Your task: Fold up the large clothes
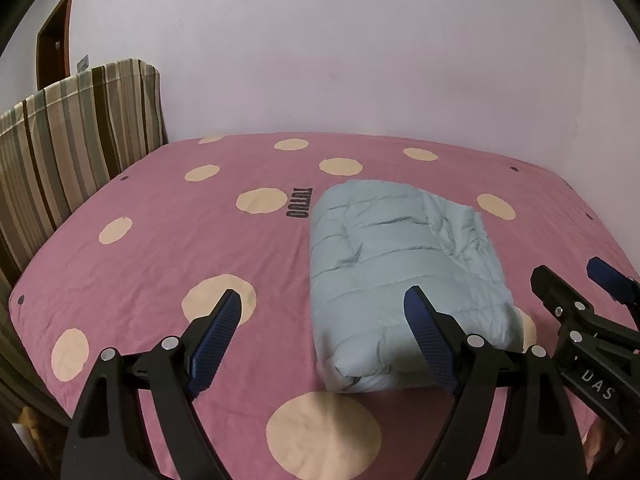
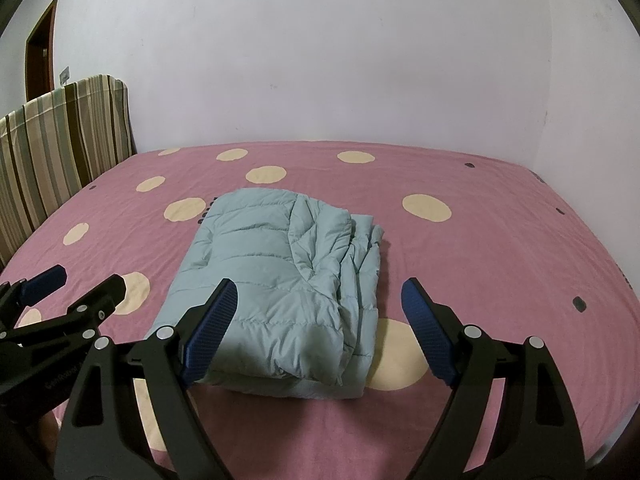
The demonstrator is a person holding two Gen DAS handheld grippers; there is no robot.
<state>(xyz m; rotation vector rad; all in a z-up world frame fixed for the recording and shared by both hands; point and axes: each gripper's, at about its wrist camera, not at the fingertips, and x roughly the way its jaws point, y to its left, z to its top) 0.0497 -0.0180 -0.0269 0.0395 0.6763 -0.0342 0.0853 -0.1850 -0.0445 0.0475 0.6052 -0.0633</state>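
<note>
A pale blue puffer jacket [image 1: 400,264] lies folded into a thick rectangular bundle on the pink bed; it also shows in the right wrist view [image 2: 280,280]. My left gripper [image 1: 322,308] is open and empty, held above the bed just in front of the jacket's near left edge. My right gripper [image 2: 316,300] is open and empty, held above the jacket's near end. The right gripper shows at the right edge of the left wrist view [image 1: 576,284], and the left gripper at the left edge of the right wrist view [image 2: 84,280].
The bed sheet [image 1: 160,240] is pink with cream dots and fills the lower half of both views. A striped headboard cushion [image 1: 68,152] stands at the left. A pale wall [image 2: 320,60] runs behind the bed, with a brown door [image 1: 56,40] at far left.
</note>
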